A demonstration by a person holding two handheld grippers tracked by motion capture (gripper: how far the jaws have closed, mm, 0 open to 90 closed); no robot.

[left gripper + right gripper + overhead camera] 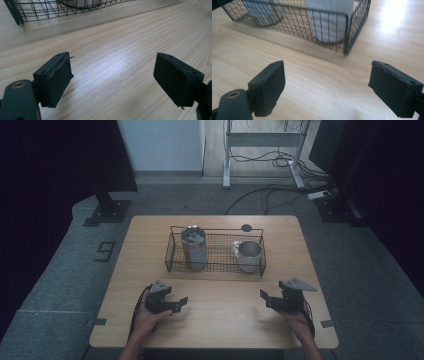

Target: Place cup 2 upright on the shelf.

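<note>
A black wire basket stands on the wooden table, across its middle. In its left end a tall metal cup stands upright, and a white mug stands in its right end. My left gripper rests low over the table in front of the basket's left part, open with nothing between its jaws. My right gripper is in front of the basket's right corner, also open and holding nothing. In the left gripper view, the left gripper has bare wood between its jaws. In the right gripper view, the right gripper faces the basket and mug.
A small dark round disc lies on the table behind the basket. A strip of bare wood runs between the basket and the table's near edge. Beyond the table are grey floor, cables and a white desk frame.
</note>
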